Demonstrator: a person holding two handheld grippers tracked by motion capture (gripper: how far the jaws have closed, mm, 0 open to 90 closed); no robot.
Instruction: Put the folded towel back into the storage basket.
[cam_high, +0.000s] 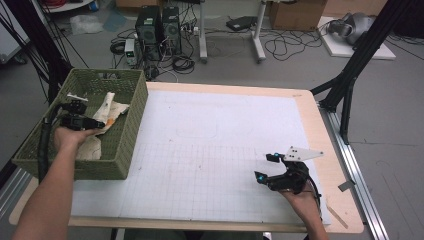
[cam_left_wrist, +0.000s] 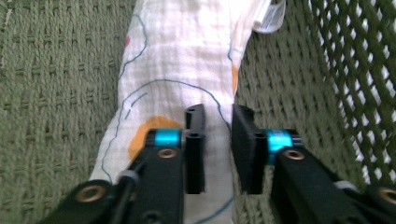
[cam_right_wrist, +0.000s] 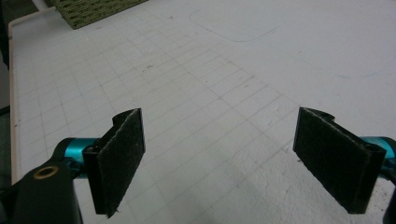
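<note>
Since it's a thin crinkly muslin-type cloth (cam_left_wrist: 177, 70), I'd expect it to weigh next to nothing, flop wherever it's lifted and bunch up rather than hold any shape. It shouldn't be slippery or fragile, but pinching a single layer would probably just drag the rest along behind. Best place to grab looks like the rolled, doubled-up ridge running down the middle, where there's enough thickness for the pads to bite.

Looks-wise it's white with thin blue squiggly lines, orange blobs and a small pink spot, plus a white care tag at about 1 o'clock in the left gripper view. It's lying in the green woven basket (cam_high: 134, 107), which sits at the counter (cam_high: 305, 107)'s 9 o'clock edge.

Left gripper (cam_left_wrist: 218, 133) is down inside the basket right over that ridge, jaws only a narrow gap apart with cloth showing between them. I can't tell if it's actually pinching anything yet.

Right gripper (cam_right_wrist: 219, 163) hangs over the bare white grid mat (cam_high: 210, 150) around 5 o'clock, jaws spread wide, holding nothing.
</note>
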